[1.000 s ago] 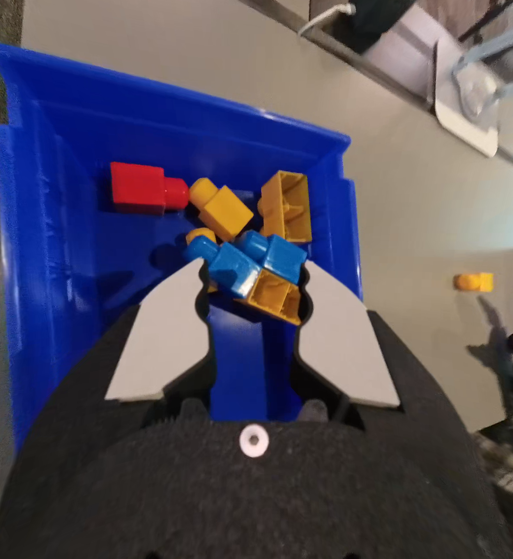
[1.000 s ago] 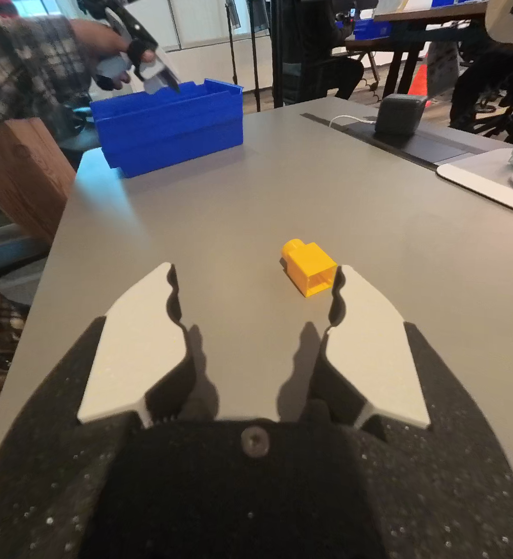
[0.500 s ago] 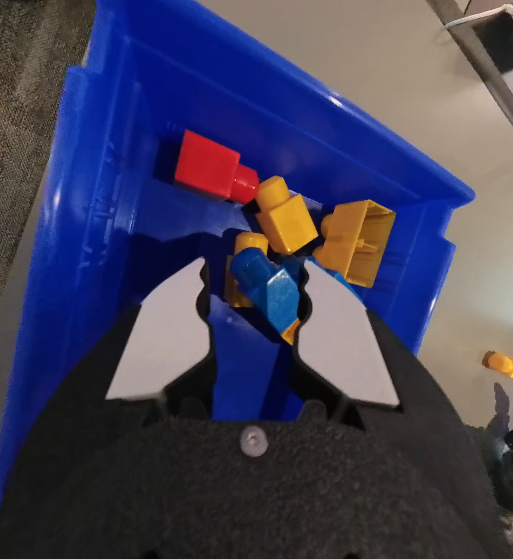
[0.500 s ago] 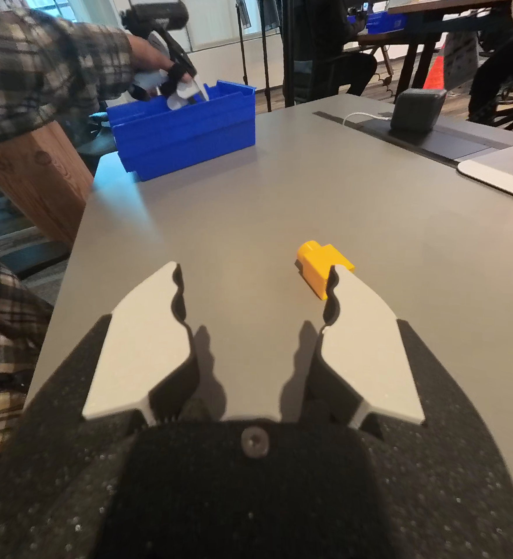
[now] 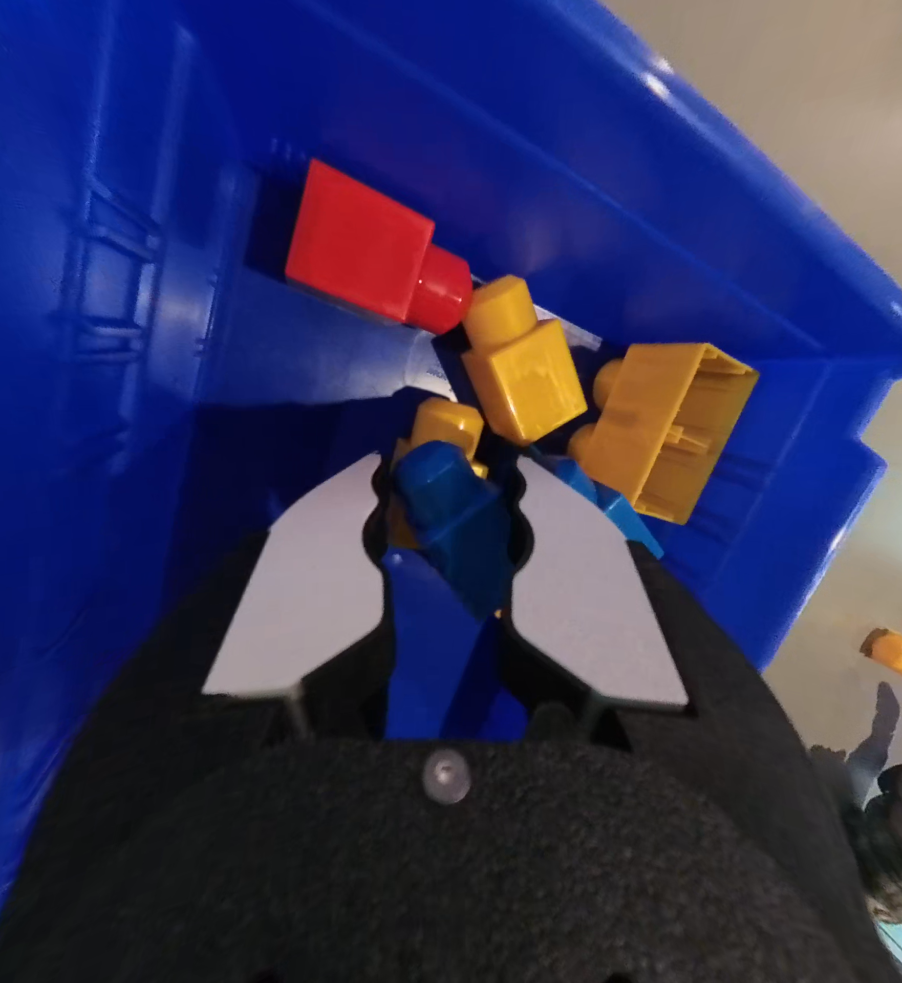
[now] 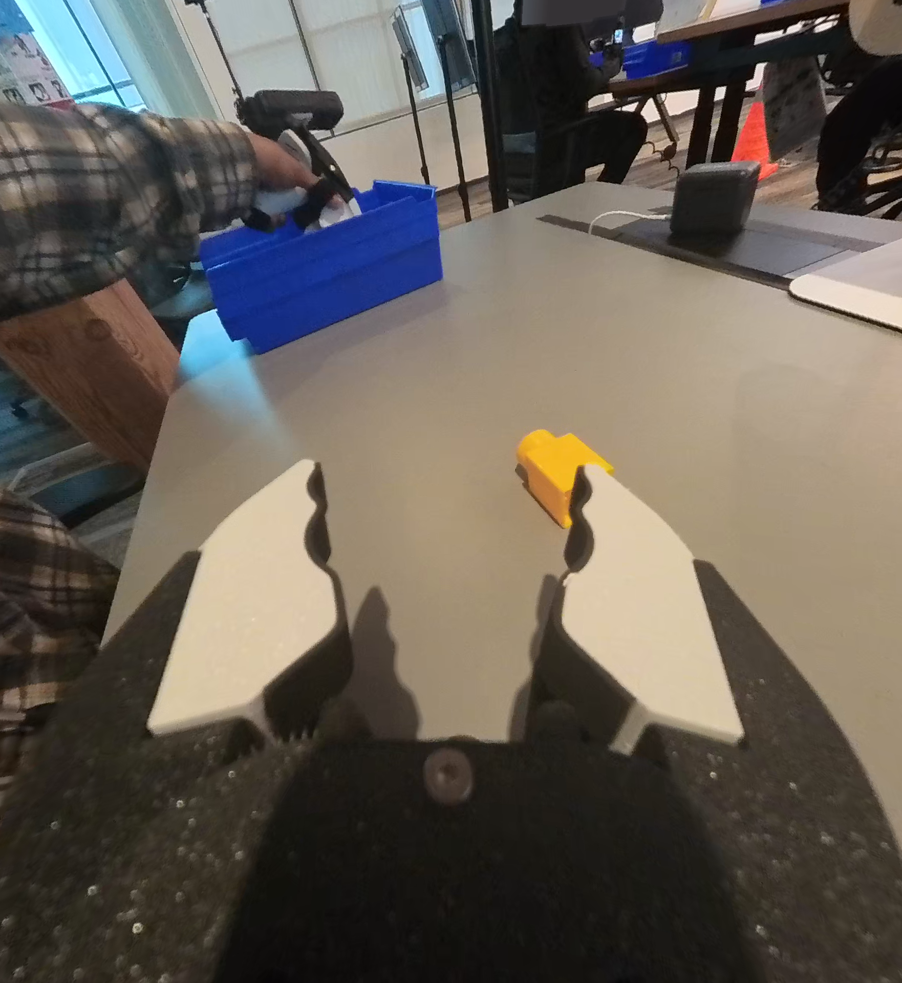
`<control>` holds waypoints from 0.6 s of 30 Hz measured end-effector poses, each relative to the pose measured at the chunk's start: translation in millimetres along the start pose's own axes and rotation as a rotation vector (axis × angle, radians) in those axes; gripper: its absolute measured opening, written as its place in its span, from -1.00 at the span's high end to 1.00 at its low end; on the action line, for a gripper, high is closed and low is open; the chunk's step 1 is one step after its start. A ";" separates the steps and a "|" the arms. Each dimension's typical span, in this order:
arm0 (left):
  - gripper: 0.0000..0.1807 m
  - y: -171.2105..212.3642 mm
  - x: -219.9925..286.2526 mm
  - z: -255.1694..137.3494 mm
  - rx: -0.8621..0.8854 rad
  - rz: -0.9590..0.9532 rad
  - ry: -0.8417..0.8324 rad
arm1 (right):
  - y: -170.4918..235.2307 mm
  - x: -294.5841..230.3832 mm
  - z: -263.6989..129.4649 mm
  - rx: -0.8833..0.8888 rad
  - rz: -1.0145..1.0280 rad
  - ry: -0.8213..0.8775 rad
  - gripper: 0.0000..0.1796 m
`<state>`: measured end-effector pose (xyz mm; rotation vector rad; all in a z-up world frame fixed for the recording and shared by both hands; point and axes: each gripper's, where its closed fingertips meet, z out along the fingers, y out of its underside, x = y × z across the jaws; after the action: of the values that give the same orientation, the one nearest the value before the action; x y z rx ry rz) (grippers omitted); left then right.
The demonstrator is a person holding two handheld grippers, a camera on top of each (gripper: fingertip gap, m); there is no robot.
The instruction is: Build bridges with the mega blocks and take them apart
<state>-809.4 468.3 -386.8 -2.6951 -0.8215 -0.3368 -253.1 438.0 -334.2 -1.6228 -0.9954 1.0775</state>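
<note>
Inside the blue bin (image 5: 651, 175), left gripper (image 5: 449, 478) clamps a blue block (image 5: 454, 521) — right gripper (image 6: 449, 478) gapes, yellow block (image 6: 550, 473) at one o'clock

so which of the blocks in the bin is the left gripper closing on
The dark blue block, between the left gripper fingers. The red block and yellow blocks lie farther back in the blue bin, untouched.

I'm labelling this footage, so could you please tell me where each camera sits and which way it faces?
Left wrist view: sits on the left hand-held gripper, looks down into the blue bin; its fingers close around a blue block.
Right wrist view: sits on the right hand-held gripper, looks across the grey table; fingers apart, plaid sleeve visible.
Shared: the bin, and the yellow block lying on the table.
</note>
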 end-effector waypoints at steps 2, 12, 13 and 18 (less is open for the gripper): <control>0.53 0.3 -1.0 -0.6 -0.008 0.009 -0.002 | 0.1 -0.8 0.5 -0.001 -0.006 0.000 0.03; 0.55 -35.9 40.4 -60.9 0.224 0.154 0.215 | -0.3 -0.8 1.0 0.005 -0.020 -0.001 0.06; 0.55 -39.8 59.4 -73.3 0.271 0.203 0.276 | -1.0 -1.5 1.1 0.008 -0.028 -0.002 0.06; 0.56 -21.5 188.2 -131.0 0.465 0.519 0.670 | -3.8 -6.6 5.1 0.037 -0.053 -0.031 0.06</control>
<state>-687.0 533.7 -203.0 -2.0407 0.0089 -0.7476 -260.4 434.1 -330.2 -1.5455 -1.0273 1.0817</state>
